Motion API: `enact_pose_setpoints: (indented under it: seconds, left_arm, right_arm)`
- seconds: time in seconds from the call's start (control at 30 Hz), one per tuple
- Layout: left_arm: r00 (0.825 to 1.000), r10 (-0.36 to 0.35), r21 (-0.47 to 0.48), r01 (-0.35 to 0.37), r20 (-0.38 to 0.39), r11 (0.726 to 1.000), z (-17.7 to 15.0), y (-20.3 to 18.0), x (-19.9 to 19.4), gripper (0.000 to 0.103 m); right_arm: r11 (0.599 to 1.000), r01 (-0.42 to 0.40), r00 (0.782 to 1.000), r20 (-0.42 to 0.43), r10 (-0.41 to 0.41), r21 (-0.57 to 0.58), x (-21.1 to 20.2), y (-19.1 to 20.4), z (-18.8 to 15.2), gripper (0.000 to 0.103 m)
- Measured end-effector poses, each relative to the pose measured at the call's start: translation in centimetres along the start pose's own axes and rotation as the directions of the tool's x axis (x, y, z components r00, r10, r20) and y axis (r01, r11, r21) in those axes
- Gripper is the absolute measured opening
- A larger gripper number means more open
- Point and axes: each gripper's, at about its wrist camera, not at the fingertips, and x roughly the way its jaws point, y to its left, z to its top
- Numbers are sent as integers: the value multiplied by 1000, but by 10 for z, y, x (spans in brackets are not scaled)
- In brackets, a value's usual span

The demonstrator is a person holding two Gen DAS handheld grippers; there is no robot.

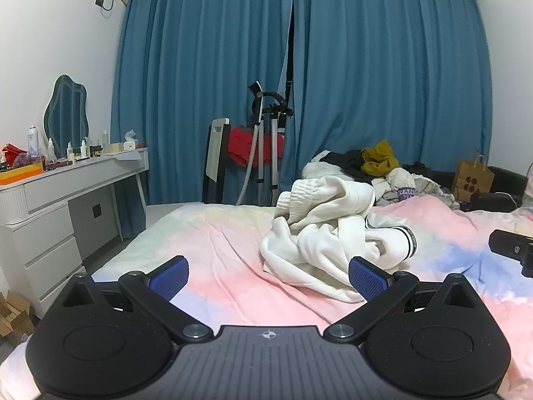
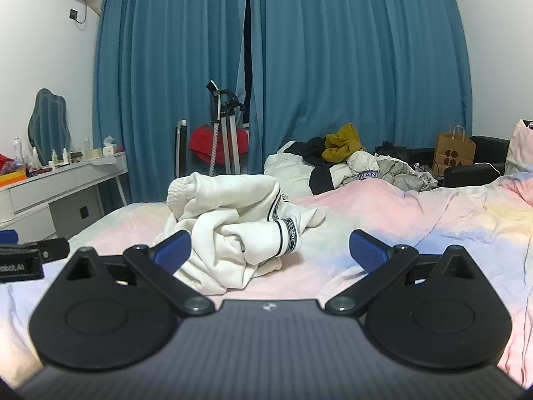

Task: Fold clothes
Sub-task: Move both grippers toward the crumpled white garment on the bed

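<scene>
Over the near end of the bed (image 1: 206, 233), two claws hang low and level, both pointing toward the far curtains. The left claw (image 1: 268, 278) has its two blue pads spread wide with nothing between them; its right pad sits just in front of the near edge of the white sweater (image 1: 326, 236), though whether it touches the cloth is hard to tell. The right claw (image 2: 269, 249) is spread just as wide and holds nothing, its left pad close against the sweater's (image 2: 233, 220) near left side. Each claw shows at the edge of the other's view, the left one to the left, the right one to the right.

One white sweater lies crumpled in a heap on the pink and blue bedcover, a striped cuff turned out on its right side. It sits between the two claws and a little beyond them.

Farther off, at the far right of the bed, a pile of clothes (image 1: 376, 166) is heaped up with a mustard piece on top. A brown paper bag (image 1: 473, 180) stands to the right of the pile. A red garment (image 1: 253, 150) hangs on a stand before the blue curtains (image 1: 383, 66). Along the left wall a white worktop (image 1: 66, 180) carries bottles and a wavy mirror (image 1: 66, 116).
</scene>
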Motion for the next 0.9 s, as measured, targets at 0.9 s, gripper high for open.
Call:
enact_pose_setpoints:
  seconds: [0.9]
  left_arm:
    - [999, -4, -13, 3, -48, 1000, -15, 6, 36, 103]
  right_arm:
    - [1000, 5, 1000, 5, -5, 17, 47, 8, 54, 103]
